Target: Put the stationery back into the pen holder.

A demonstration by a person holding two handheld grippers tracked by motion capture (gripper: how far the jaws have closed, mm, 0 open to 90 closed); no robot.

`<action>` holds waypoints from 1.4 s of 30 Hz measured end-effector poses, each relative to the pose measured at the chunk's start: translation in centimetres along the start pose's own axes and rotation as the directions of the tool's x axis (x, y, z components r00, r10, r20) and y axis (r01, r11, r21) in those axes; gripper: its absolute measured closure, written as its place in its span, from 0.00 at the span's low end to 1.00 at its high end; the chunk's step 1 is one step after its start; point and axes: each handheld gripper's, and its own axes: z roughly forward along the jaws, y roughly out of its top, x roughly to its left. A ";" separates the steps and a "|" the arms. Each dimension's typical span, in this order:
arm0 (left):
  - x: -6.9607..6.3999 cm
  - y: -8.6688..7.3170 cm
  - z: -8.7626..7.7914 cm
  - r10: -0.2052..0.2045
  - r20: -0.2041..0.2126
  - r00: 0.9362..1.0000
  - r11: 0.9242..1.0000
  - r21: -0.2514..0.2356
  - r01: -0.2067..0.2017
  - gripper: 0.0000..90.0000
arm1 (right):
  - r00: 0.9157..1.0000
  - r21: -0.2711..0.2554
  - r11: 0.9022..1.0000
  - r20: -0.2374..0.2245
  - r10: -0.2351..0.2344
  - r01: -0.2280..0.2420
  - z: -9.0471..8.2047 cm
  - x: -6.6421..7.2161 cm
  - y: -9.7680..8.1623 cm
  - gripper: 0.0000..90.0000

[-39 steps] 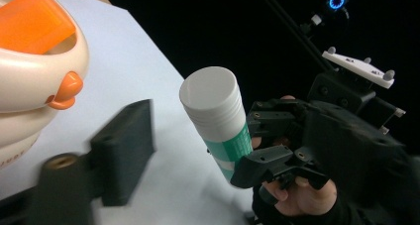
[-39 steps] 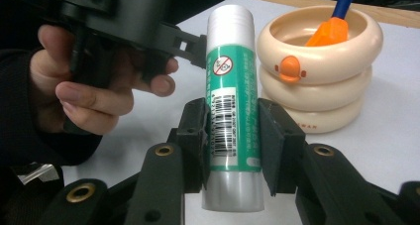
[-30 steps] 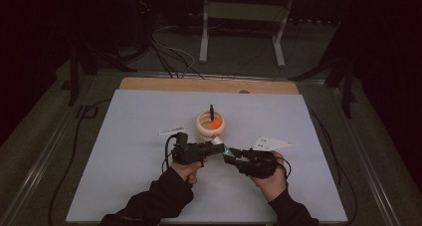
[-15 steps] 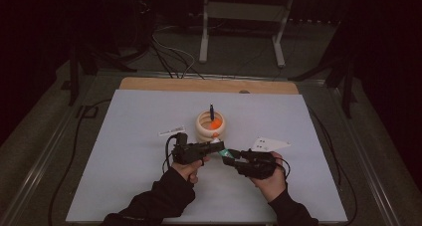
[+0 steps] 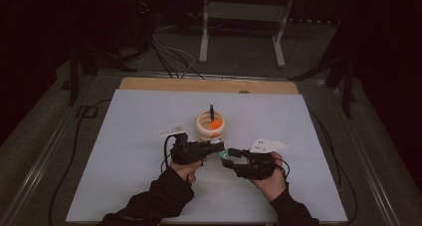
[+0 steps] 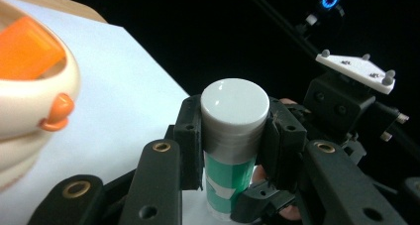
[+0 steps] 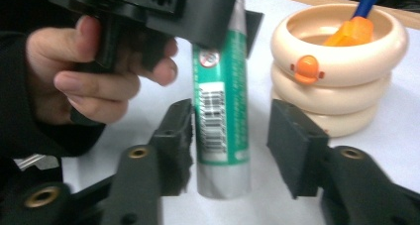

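A green tube [image 7: 220, 116] with a white cap [image 6: 235, 111] hangs between both grippers, just above the white table. My left gripper [image 6: 233, 136] is shut on the cap; its jaws have just been closing on it. My right gripper [image 7: 235, 138] is open. Its jaws have just been opening with the tube's lower end between them, the right pad [image 7: 292, 140] clearly apart from the tube. In the high view the left gripper [image 5: 218, 149] and right gripper [image 5: 231, 156] meet tip to tip at the tube [image 5: 225, 156].
A cream ringed holder [image 5: 210, 125] stands just behind the grippers, with an orange piece [image 7: 349, 34] and a blue pen [image 5: 211, 110] in it. The white table sheet [image 5: 124, 136] spreads to both sides. Cables and a stand lie on the floor beyond.
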 end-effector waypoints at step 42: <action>-2.5 4.7 -0.6 0.249 -0.059 0.967 0.961 0.138 -0.239 0.73 | 1.000 0.018 1.000 -0.008 -0.006 0.006 -2.4 -0.6 -1.5 0.00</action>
